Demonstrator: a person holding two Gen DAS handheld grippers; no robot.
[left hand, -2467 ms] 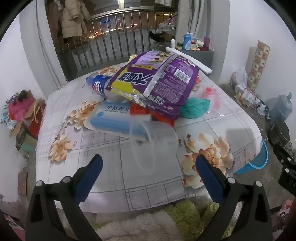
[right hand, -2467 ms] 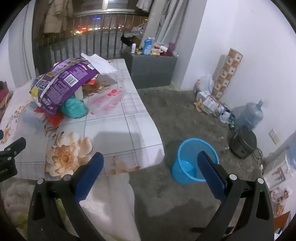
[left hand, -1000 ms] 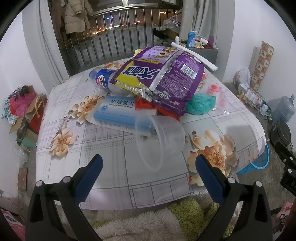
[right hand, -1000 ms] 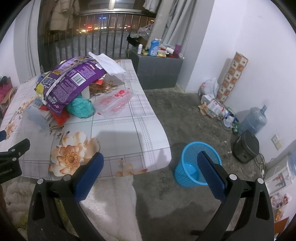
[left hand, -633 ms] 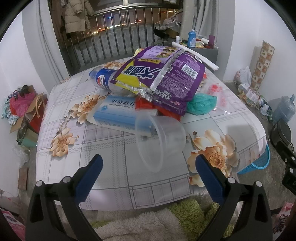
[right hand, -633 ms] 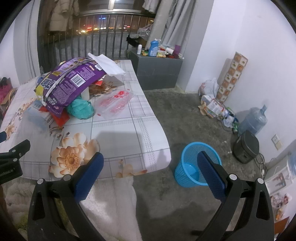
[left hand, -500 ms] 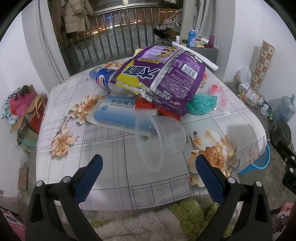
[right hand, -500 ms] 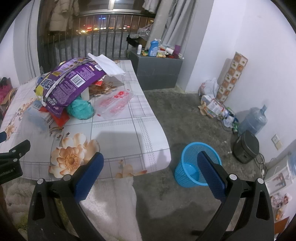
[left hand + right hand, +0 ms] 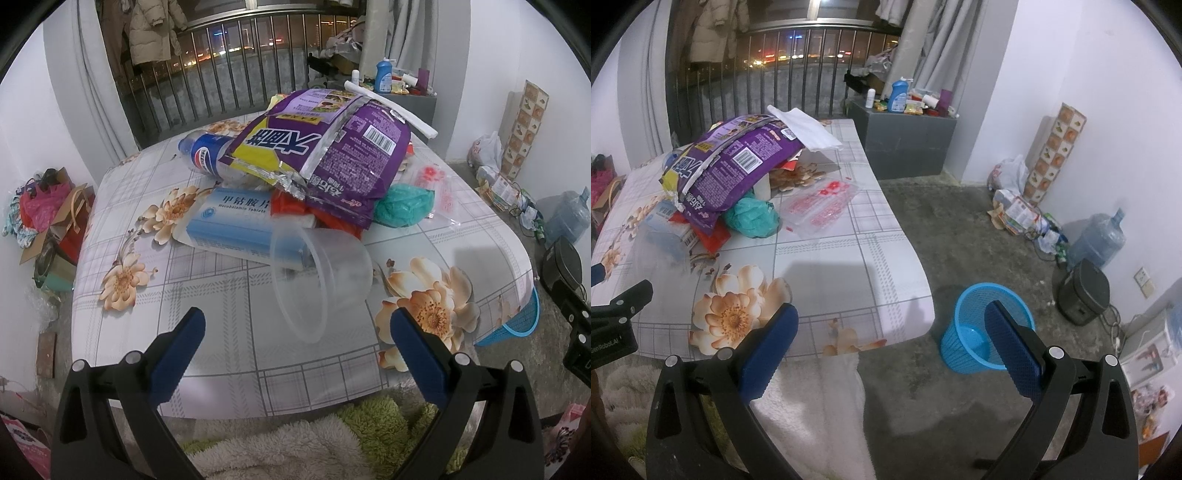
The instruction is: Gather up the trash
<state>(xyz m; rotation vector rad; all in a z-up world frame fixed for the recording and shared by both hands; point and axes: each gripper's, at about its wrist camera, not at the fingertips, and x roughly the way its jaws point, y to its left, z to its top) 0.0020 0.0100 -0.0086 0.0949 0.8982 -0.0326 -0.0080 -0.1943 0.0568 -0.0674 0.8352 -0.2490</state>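
A trash pile lies on the flowered table [image 9: 229,347]: a clear plastic cup [image 9: 321,277] on its side nearest me, a blue-white tablet box [image 9: 236,225], a big purple snack bag [image 9: 332,155], a Pepsi bottle [image 9: 203,153], a green crumpled bag [image 9: 402,205] and a clear wrapper with red print [image 9: 822,206]. My left gripper [image 9: 293,325] is open and empty, just short of the cup. My right gripper [image 9: 892,321] is open and empty beyond the table's right corner, above the floor, with the blue mesh bin [image 9: 986,328] between its fingers in view.
A grey cabinet [image 9: 905,144] with bottles stands at the back by the railing. A water jug [image 9: 1097,240], a dark appliance [image 9: 1082,291] and bags line the right wall. Bags and boxes [image 9: 48,221] sit left of the table. A fluffy cover [image 9: 295,446] lies below my grippers.
Both grippers pulled back and rose slightly over the first seconds; the table pile shifted a little farther in view. Since half a second ago nothing has visibly moved.
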